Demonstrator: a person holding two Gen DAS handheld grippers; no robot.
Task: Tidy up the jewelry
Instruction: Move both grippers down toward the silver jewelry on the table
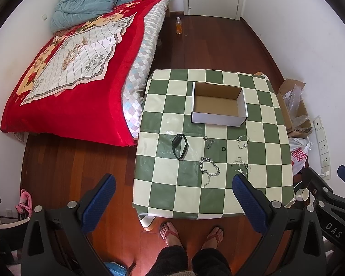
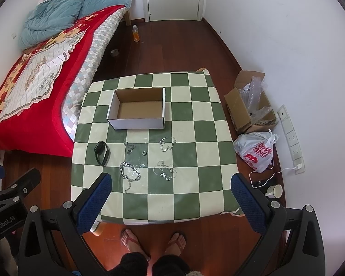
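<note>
An empty white cardboard box [image 1: 218, 104] [image 2: 138, 111] stands on the far half of the green-and-cream checked table [image 1: 253, 195] [image 2: 195, 195]. In front of it lie a black wristband [image 1: 179, 146] [image 2: 101, 152], a thick silver chain [image 1: 208, 166] [image 2: 129, 172], a small silver chain [image 1: 209, 142] [image 2: 129, 148], a dark ring [image 1: 223, 149] [image 2: 144, 153], a silver bracelet [image 1: 243, 140] [image 2: 167, 143] and a thin necklace [image 1: 241, 164] [image 2: 165, 171]. My left gripper [image 1: 173, 181] and right gripper [image 2: 171, 180] are both open and empty, held high above the table's near edge.
A bed with a red blanket [image 1: 69, 80] [image 2: 34, 87] sits left of the table. A bottle [image 1: 178, 25] stands on the wood floor beyond. An open carton [image 2: 250, 105], a plastic bag [image 2: 256, 153], a power strip [image 2: 291, 138] and a mug [image 2: 274, 191] lie to the right. The person's feet [image 2: 154, 241] are below.
</note>
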